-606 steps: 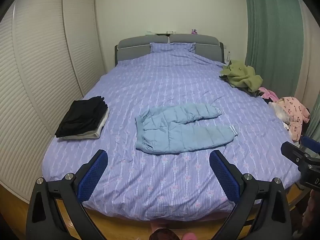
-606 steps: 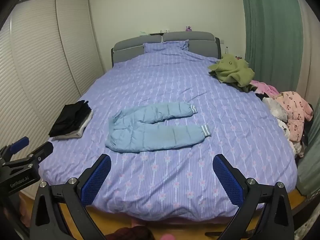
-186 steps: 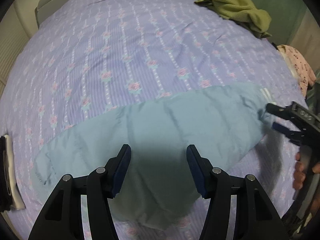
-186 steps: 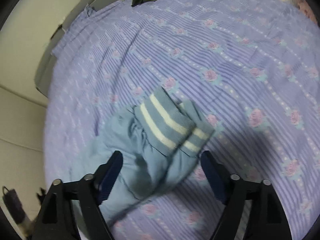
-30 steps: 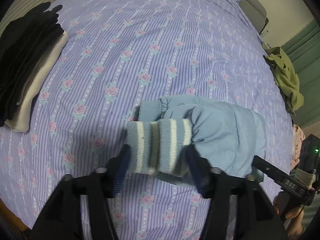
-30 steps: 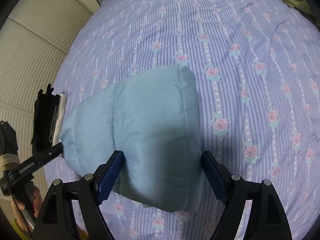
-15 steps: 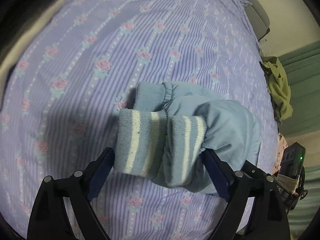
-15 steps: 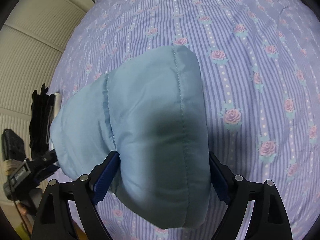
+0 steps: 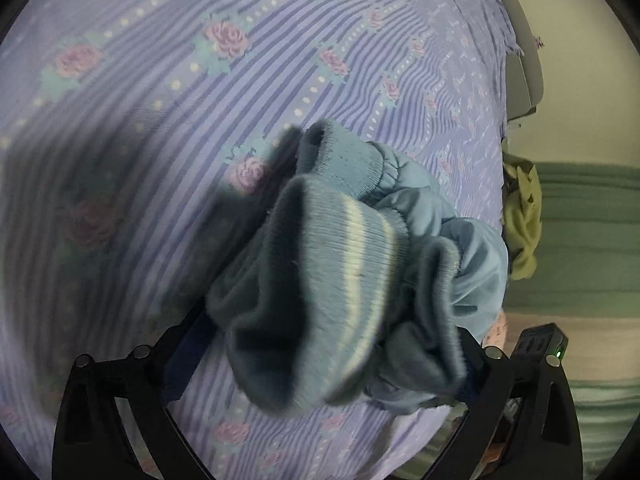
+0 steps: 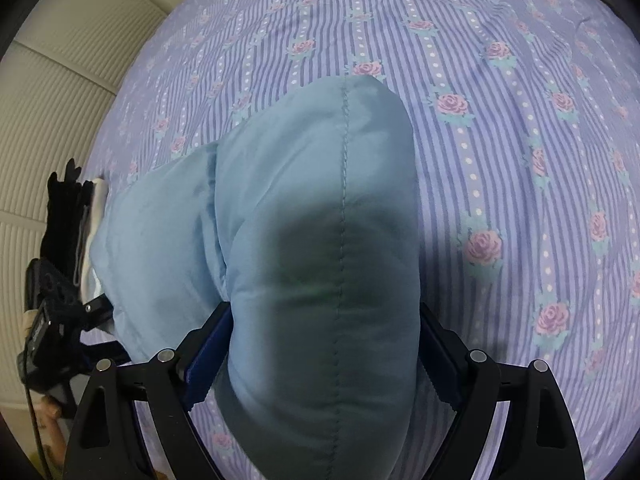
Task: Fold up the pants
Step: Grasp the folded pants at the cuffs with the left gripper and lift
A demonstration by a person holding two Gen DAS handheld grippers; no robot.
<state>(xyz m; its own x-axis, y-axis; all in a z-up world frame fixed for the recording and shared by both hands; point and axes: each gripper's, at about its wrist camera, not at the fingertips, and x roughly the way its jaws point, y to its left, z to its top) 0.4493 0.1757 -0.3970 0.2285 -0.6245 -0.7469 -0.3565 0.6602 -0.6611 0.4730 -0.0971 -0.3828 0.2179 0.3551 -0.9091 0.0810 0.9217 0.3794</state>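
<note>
Pale blue padded pants [image 10: 320, 264], quilted and puffy, fill the space between the fingers of both tools. In the right wrist view the right tool [image 10: 322, 364] has its blue-padded fingers pressed against either side of the folded bulk, pinching the thick rounded fold, whose stitched seam runs straight up the middle away from the camera. In the left wrist view the left tool [image 9: 320, 364] grips the other end of the pants [image 9: 340, 280], its fingers closed on the ribbed cuffs with pale stripes, which bunch up toward the lens and hide most of the pads. Beyond the bundle lies the bed's lilac striped cover printed with roses [image 10: 520, 80]. Farther off, a stack of black and white folded clothes [image 10: 76, 216] sits at the bed's edge, and an olive green garment [image 9: 524, 220] lies near the green curtain [image 9: 580, 240].
</note>
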